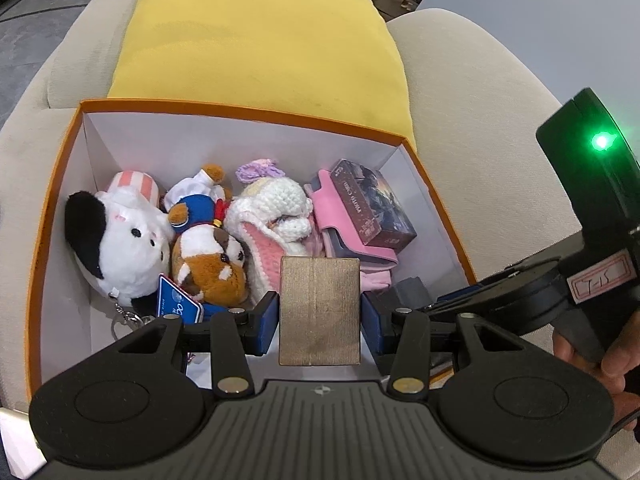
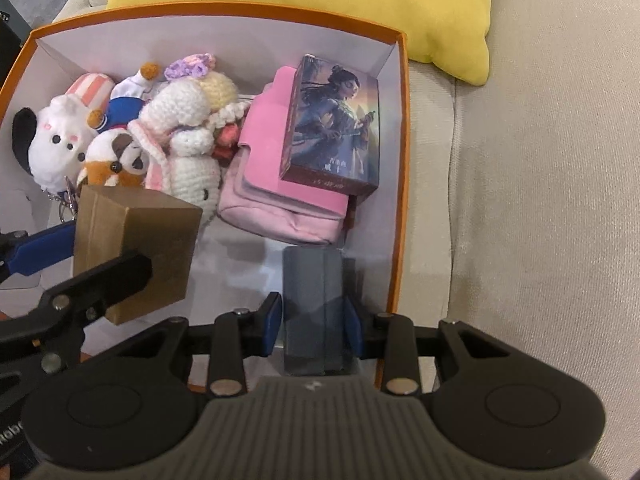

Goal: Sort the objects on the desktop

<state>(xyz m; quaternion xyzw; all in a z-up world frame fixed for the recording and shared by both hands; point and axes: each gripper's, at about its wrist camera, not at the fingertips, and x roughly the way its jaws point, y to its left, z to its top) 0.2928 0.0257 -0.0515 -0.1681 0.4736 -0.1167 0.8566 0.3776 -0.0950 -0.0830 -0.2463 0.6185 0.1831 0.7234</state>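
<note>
**Two blocks held over the orange box**

The left gripper [image 1: 319, 316] squeezes a brown block [image 1: 319, 310] between its blue pads; the right gripper [image 2: 314, 318] is pressed onto a grey block [image 2: 314, 312] — both hang inside the orange box [image 2: 400, 184]; soft toys [image 1: 124, 236], a pink pouch [image 2: 280, 200] and a picture box [image 2: 334, 124] lie beyond, on a sofa [image 2: 540, 200] with a yellow cushion [image 1: 260, 48].

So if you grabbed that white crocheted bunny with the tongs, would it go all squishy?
Probably yes. The white crocheted yarn bunny looks soft and stuffed, so it would likely squash between the pads and droop. It seems light for its size. Its bumpy yarn should grip well, not slip. Lying wedged beside the brown-and-white plush dog, it probably won't roll.
</note>
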